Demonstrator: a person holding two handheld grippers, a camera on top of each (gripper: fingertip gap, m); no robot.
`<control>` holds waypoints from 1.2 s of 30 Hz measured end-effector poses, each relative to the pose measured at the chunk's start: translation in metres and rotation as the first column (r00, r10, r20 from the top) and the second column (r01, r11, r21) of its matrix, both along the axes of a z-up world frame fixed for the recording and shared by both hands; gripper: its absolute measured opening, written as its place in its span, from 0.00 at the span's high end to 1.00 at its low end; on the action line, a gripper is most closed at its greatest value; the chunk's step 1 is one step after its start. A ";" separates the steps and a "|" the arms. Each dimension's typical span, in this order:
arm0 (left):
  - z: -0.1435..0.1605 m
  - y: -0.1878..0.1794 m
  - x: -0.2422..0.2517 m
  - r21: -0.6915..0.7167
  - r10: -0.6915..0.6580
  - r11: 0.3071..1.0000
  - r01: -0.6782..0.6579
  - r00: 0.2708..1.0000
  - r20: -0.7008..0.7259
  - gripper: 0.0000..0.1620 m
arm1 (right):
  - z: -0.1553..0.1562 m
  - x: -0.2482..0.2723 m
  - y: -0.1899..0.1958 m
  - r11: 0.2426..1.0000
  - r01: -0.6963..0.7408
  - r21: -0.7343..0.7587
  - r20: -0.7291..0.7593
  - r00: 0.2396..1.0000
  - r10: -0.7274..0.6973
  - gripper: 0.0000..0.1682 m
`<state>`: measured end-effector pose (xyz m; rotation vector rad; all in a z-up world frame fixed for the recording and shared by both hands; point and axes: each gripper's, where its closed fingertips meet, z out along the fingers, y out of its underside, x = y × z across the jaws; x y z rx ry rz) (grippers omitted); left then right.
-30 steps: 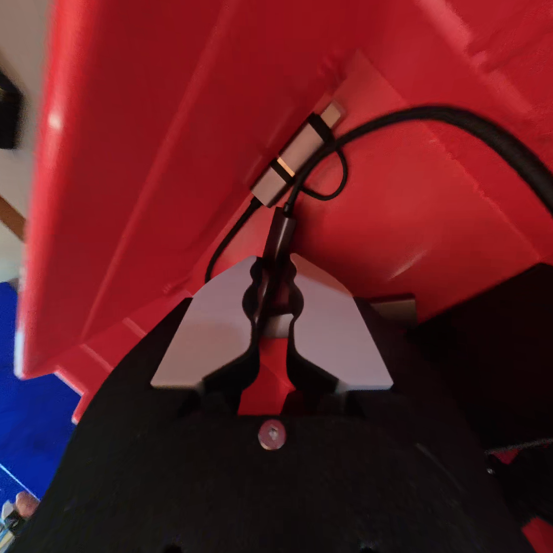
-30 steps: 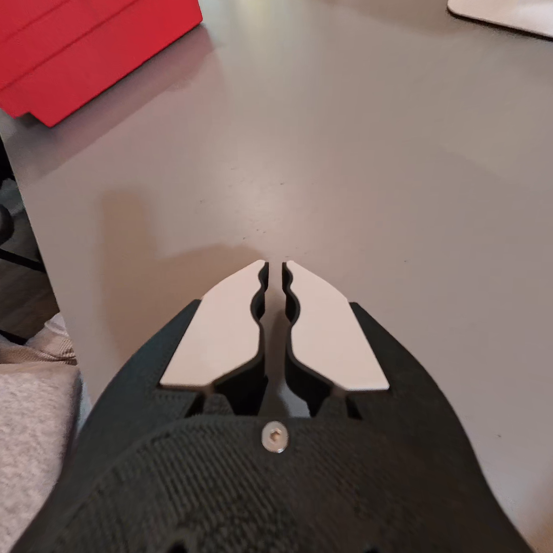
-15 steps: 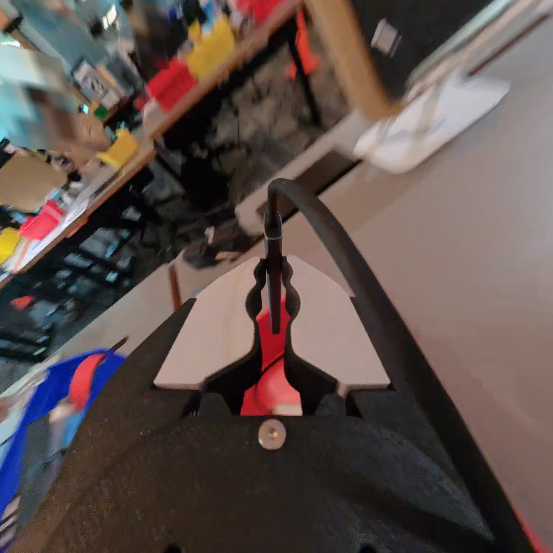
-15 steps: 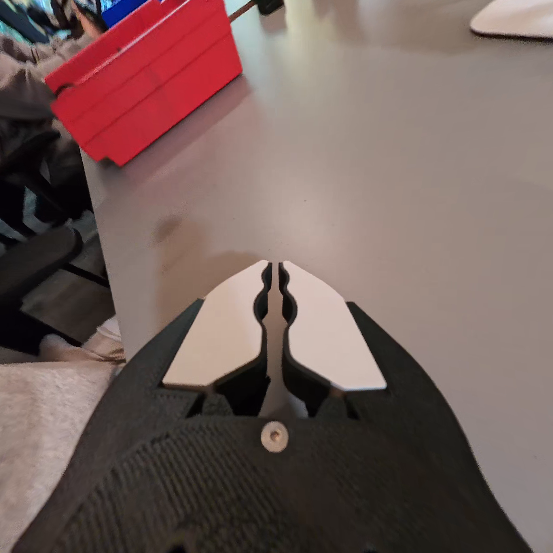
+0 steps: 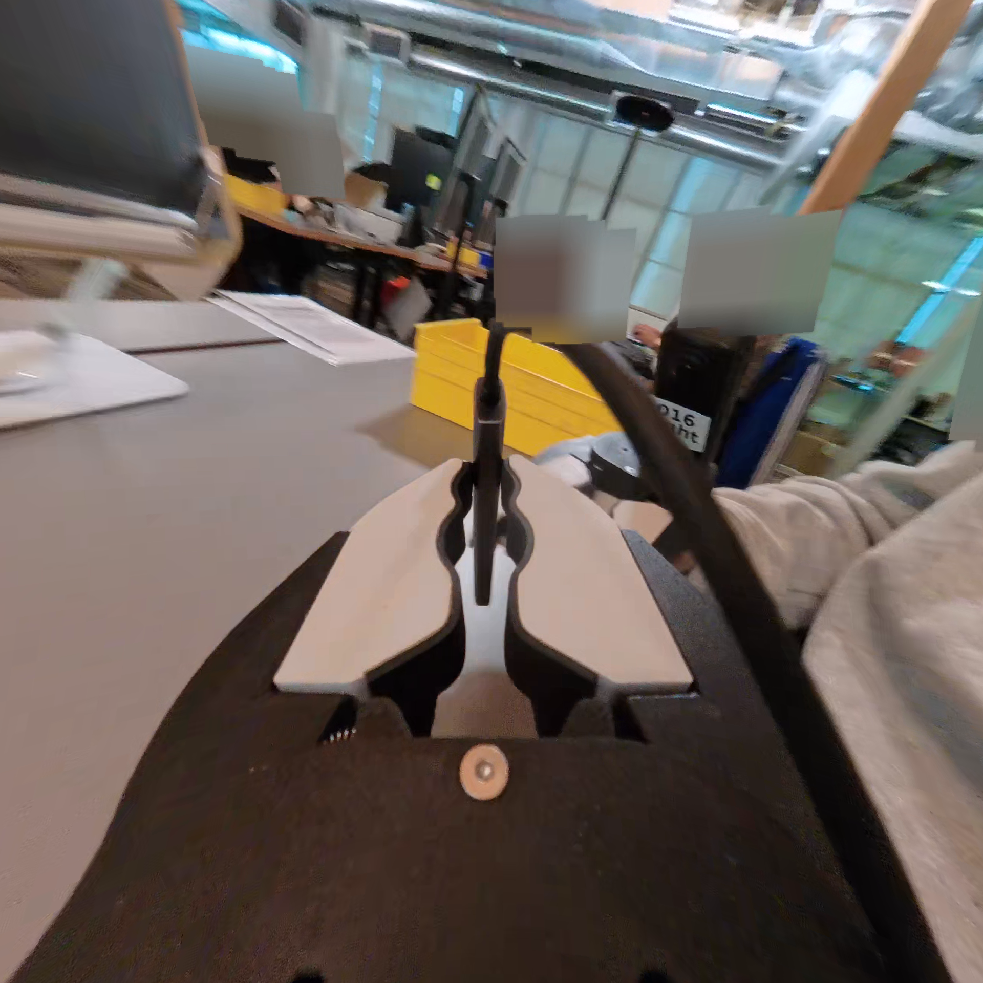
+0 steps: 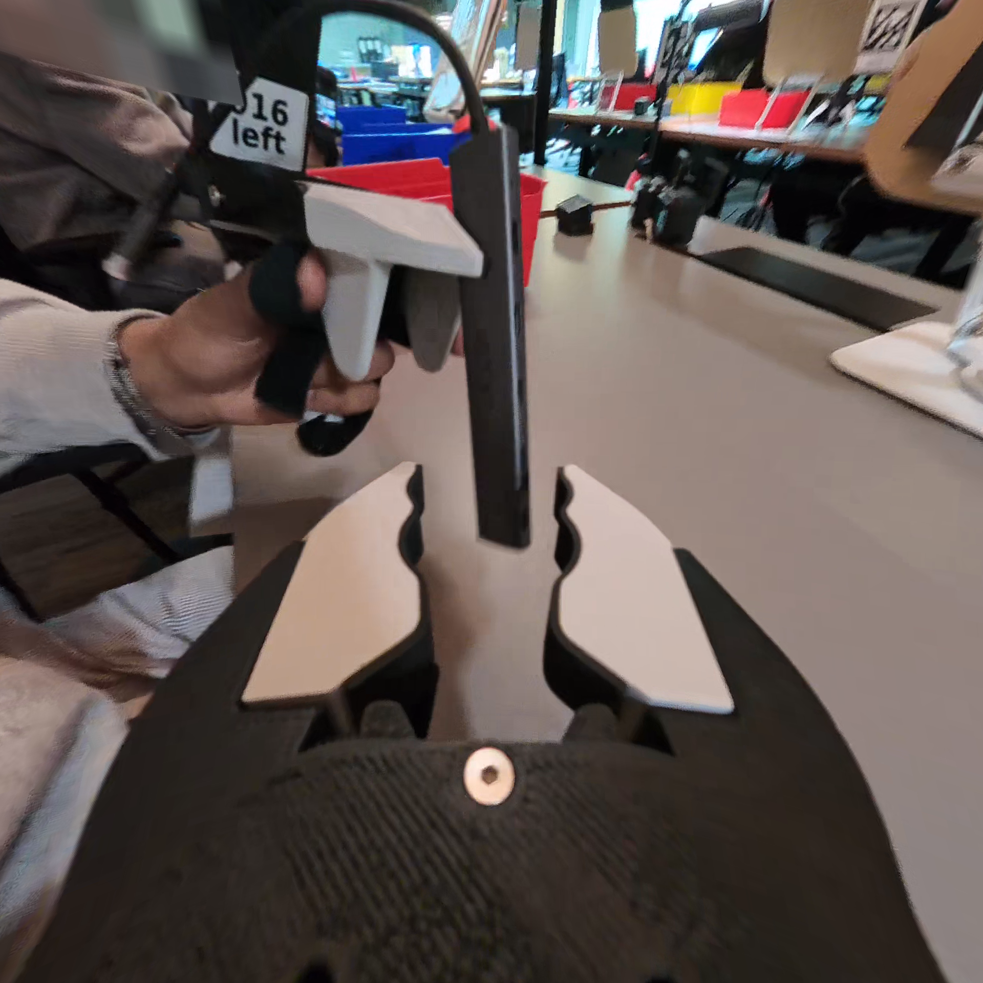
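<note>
My left gripper [image 5: 486, 471] is shut on a slim dark bar-shaped adapter [image 5: 485, 532], held upright above the grey table [image 5: 186, 505]. Its black cable [image 5: 675, 468] arcs from the top and runs down to the right. In the right wrist view a hand [image 6: 228, 361] holds the left gripper [image 6: 471, 255], which clamps the adapter [image 6: 492, 319] near its upper part. My right gripper [image 6: 488, 473] is open. The adapter's lower end hangs between its fingers without touching either one.
A red bin [image 6: 425, 178] and a blue bin [image 6: 393, 141] stand behind the left gripper. A yellow bin [image 5: 537, 383], papers [image 5: 314, 324] and a white monitor base [image 5: 80, 383] sit on the table. A grey sleeve [image 5: 877, 611] is at the right. Left tips to right tips: about 7 centimeters.
My left gripper lifted the adapter out of the red bin and swung it over the table. My right gripper opened and tilted up, so the adapter's lower end now hangs between its fingers.
</note>
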<state>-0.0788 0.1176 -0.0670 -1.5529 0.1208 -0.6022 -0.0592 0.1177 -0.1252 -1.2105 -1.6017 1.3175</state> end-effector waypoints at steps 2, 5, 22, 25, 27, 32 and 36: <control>-0.003 0.003 0.015 0.000 -0.053 0.999 0.053 0.999 0.001 0.94 | -0.002 -0.002 0.004 0.994 0.037 0.099 -0.029 0.999 -0.034 0.70; -0.005 0.003 0.026 0.008 -0.102 0.995 0.102 0.995 0.001 0.94 | -0.013 -0.004 0.004 0.975 0.049 0.215 -0.005 0.999 -0.050 0.80; -0.045 0.014 0.024 -0.106 -0.137 0.984 0.143 0.989 0.061 0.70 | -0.011 -0.008 0.013 0.991 0.105 0.083 0.036 0.993 -0.109 0.88; -0.046 0.015 0.025 -0.114 -0.139 0.983 0.147 0.988 0.072 0.68 | -0.002 -0.007 0.013 0.994 0.089 -0.063 0.023 0.996 -0.088 0.87; -0.046 0.014 0.025 -0.110 -0.141 0.983 0.149 0.987 0.078 0.69 | 0.003 -0.007 0.020 0.982 0.111 -0.150 0.017 0.994 -0.109 0.87; -0.043 0.014 0.022 -0.101 -0.127 0.986 0.135 0.989 0.077 0.68 | 0.010 -0.003 0.050 0.935 0.191 -0.297 0.015 0.981 -0.196 0.87; -0.051 0.014 0.032 -0.134 -0.154 0.979 0.155 0.988 0.016 0.71 | 0.014 -0.002 0.054 0.889 0.183 -0.420 0.013 0.981 -0.195 0.87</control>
